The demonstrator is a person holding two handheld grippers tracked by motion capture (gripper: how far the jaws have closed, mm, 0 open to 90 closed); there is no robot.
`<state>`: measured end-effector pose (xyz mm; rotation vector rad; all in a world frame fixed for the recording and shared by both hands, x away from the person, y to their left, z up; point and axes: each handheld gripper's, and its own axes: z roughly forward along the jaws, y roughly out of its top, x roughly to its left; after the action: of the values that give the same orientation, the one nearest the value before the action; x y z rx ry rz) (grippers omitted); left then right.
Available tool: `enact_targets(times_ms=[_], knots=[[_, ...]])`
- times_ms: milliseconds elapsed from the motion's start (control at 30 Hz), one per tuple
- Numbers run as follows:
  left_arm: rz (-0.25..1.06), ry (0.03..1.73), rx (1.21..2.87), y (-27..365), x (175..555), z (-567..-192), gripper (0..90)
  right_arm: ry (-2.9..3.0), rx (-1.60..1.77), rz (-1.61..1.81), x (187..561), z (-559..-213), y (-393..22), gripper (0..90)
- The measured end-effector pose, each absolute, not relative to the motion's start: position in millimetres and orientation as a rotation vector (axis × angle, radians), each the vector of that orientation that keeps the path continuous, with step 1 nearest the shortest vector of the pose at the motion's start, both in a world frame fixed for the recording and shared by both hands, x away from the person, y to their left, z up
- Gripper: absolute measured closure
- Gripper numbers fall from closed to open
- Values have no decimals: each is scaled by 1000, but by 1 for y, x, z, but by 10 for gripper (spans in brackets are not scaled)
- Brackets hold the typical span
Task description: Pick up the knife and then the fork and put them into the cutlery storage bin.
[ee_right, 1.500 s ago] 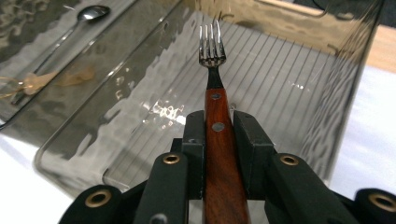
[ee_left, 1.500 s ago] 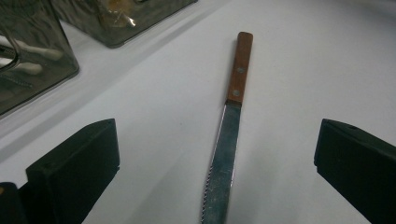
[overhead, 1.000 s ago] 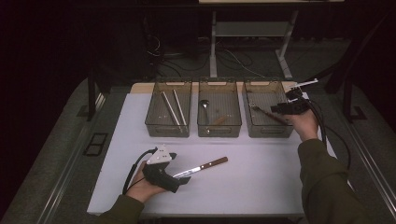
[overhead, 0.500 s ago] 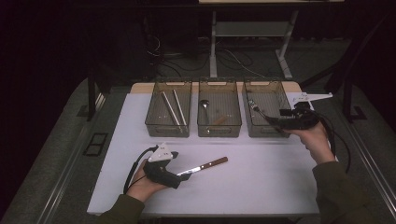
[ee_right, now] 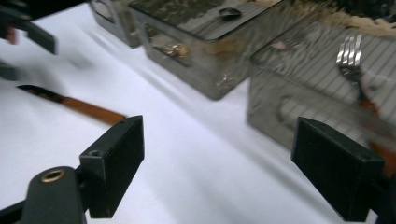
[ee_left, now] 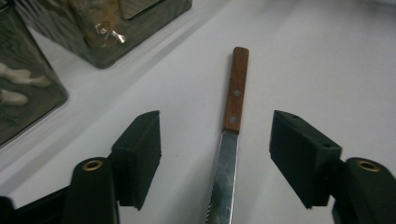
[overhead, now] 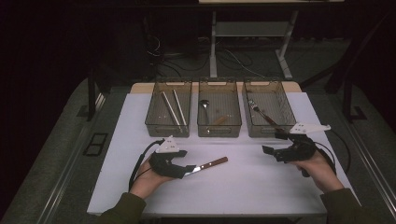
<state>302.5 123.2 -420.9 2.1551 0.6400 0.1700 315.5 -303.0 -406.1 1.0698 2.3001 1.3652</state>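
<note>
Left gripper straddles the knife, which lies flat on the white counter in front of the three bins, wooden handle pointing away from the hand. Its jaws have just been closing, blade between them, pads not yet touching it. Right gripper hovers empty near the right bin, where a fork lies; its jaws have just been opening and stand wide. To grip well: keep the blade centred between the pads, drop low so they catch the thin metal near the handle joint, close square, then lift level. A tilted pinch likely makes the knife swivel or slip.
</note>
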Motion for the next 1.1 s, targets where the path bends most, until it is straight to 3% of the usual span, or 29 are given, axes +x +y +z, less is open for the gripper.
enact_targets(times_ms=[100,533,667,1100], knots=[[151,642,2175,116,308,-421,406,2304,1047,1373,301,-414,-300,135],[60,599,2288,85,316,-428,596,2329,1047,1381,268,-438,-295,134],[114,573,2339,78,316,-433,646,2340,1029,1392,266,-438,-291,134],[96,495,2365,79,319,-444,752,2354,1025,1390,267,-439,-290,134]])
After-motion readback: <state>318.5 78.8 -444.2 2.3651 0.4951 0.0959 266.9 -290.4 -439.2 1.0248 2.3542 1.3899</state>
